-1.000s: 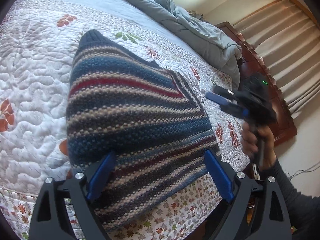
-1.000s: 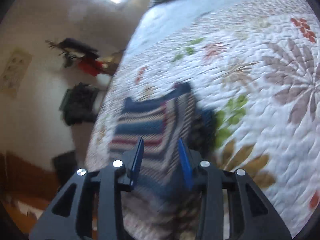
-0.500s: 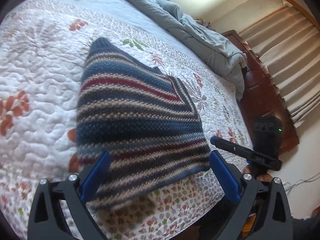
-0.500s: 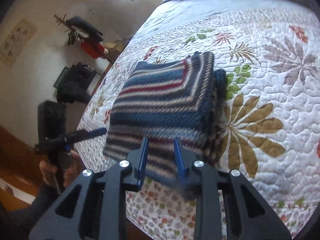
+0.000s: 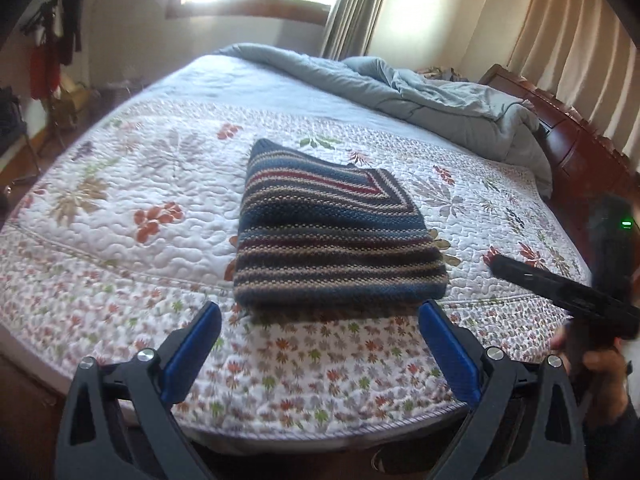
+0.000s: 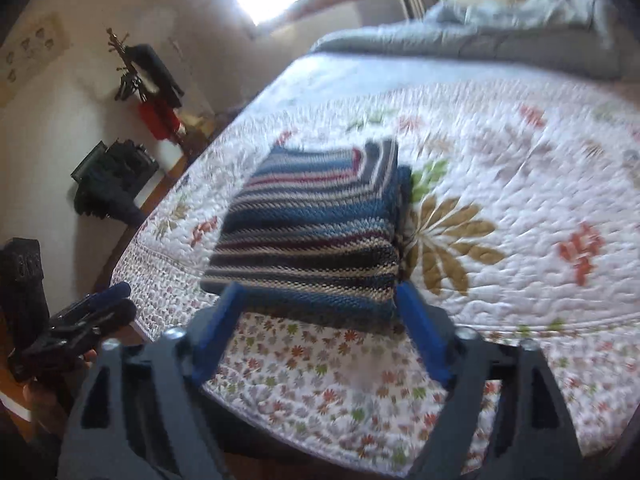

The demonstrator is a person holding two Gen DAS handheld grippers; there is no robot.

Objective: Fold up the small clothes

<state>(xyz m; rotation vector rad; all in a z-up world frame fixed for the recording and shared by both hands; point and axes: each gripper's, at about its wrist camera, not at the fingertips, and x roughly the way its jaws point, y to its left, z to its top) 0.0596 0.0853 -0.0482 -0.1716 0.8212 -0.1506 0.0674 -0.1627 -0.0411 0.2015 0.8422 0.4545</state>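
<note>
You have one folded sweater [image 5: 336, 236] lying on the quilt [image 5: 132, 184], near its front edge. Your left gripper [image 5: 320, 344] is spread wide and empty; your right gripper's [image 6: 320, 320] jaws are opening, nothing between them.

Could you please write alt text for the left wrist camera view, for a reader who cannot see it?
A folded striped knit sweater lies on a floral quilted bedspread, apart from the left gripper, whose jaws stand wide open and empty in the foreground. At the right edge a hand holds the right gripper; a rumpled grey duvet lies behind.
</note>
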